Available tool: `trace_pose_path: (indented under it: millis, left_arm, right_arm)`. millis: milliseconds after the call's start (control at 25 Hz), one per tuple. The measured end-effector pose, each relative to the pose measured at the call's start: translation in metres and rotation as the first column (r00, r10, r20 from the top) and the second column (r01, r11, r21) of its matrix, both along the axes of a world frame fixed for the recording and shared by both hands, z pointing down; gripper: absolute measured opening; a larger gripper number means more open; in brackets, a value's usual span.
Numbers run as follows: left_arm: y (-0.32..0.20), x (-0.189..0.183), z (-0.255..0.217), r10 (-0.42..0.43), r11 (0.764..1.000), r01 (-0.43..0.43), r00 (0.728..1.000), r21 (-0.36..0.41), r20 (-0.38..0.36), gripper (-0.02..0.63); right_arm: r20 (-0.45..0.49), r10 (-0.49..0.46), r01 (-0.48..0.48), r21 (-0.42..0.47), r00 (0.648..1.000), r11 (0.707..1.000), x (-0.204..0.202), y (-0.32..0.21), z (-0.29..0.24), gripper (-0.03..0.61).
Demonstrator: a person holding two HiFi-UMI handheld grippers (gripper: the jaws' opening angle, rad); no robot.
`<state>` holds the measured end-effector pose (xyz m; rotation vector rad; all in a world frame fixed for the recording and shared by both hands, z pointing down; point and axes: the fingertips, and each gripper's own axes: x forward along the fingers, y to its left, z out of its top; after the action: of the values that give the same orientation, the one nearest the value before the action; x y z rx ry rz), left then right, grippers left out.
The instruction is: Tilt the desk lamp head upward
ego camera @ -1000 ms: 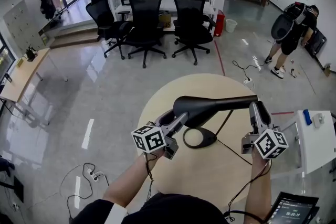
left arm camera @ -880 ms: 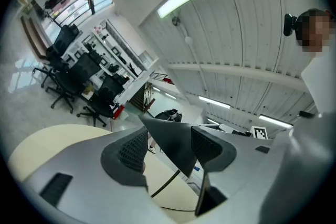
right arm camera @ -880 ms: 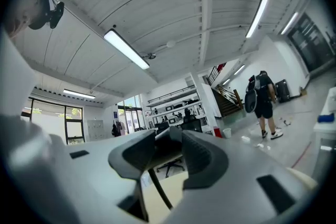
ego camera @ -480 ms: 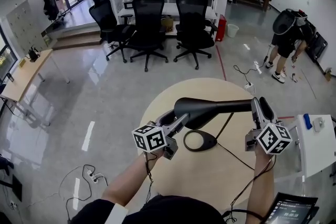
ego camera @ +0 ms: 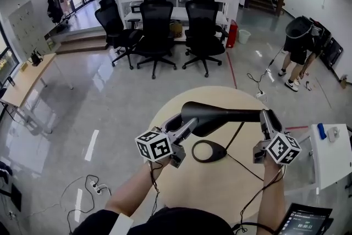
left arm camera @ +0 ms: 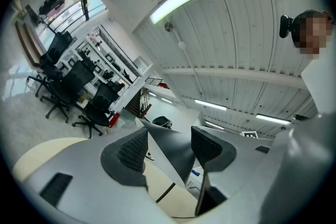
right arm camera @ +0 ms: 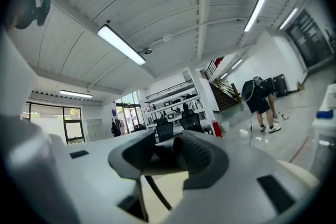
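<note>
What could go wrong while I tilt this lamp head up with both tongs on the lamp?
1. The left tongs pinch the lamp head on its tapered shell, so it may slip out as you lift.
2. Nothing holds the base on the table. With the right tongs clamped on the lamp arm, the whole lamp might lift or skid instead of the joint turning.

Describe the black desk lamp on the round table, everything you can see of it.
The desk lamp is matte black. Its cone-shaped head joins a slim arm that runs roughly level. Its ring-shaped base rests on the pale round table, and a thin cord trails off. The left gripper has its jaws on the head, the right gripper on the arm's far end.
</note>
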<state>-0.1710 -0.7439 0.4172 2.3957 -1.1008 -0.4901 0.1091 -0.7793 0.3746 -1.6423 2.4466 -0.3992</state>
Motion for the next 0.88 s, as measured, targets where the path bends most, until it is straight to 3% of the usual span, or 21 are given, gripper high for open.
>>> trace_pose_path:
  millis: [400, 880]
  left_arm:
    - [-0.002, -0.002, -0.034, -0.019, 0.996, 0.012, 0.997, 0.086, 0.073, 0.265]
    - [0.000, -0.003, -0.059, -0.028, 0.992, 0.016, 0.995, 0.122, 0.099, 0.265]
  right_arm:
    - [0.123, -0.004, 0.007, -0.021, 0.992, 1.000, 0.002, -0.003, 0.011, 0.163]
    - [0.202, -0.002, 0.008, -0.029, 0.979, 1.000, 0.002, -0.001, 0.017, 0.163]
